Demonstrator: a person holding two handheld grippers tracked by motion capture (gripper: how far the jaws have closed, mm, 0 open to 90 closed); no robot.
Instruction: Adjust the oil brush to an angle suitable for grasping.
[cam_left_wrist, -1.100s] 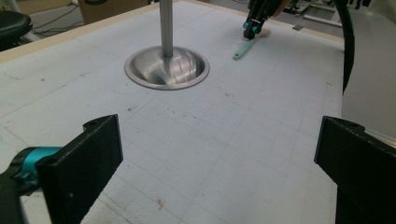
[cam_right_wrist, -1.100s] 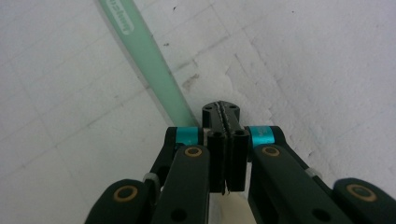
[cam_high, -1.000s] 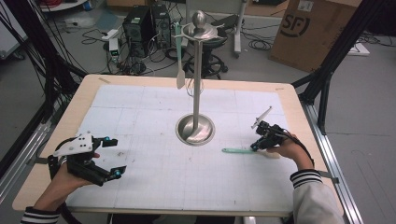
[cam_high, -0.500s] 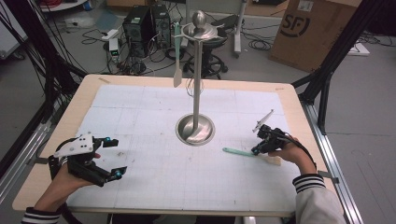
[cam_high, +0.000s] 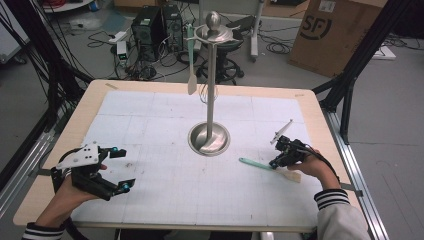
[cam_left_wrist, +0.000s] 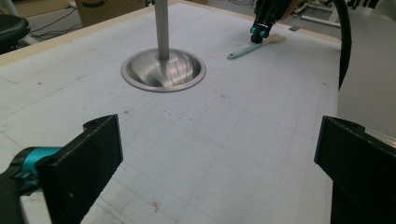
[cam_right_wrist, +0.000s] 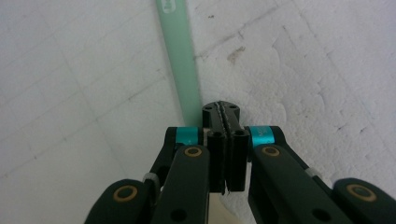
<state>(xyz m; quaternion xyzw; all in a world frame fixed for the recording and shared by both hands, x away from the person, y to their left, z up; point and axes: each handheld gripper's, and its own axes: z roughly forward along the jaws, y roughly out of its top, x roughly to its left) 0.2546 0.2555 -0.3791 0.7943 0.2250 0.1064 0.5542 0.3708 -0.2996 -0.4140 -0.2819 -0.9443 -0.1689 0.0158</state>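
Lowered onto the spatula (cam_high: 260, 165), right gripper (cam_high: 276, 161) fingers sit together beside its handle.

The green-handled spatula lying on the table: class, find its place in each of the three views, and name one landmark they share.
High view: green-handled spatula lies right of centre, at the right gripper.
Left gripper view: upper right, past the metal stand's base.
Right gripper view: its handle runs up from the shut jaws.
Shared landmark: the white gridded mat.

A mint-green-handled spatula (cam_high: 262, 166) with a pale wooden blade lies flat on the white mat, right of the stand's base
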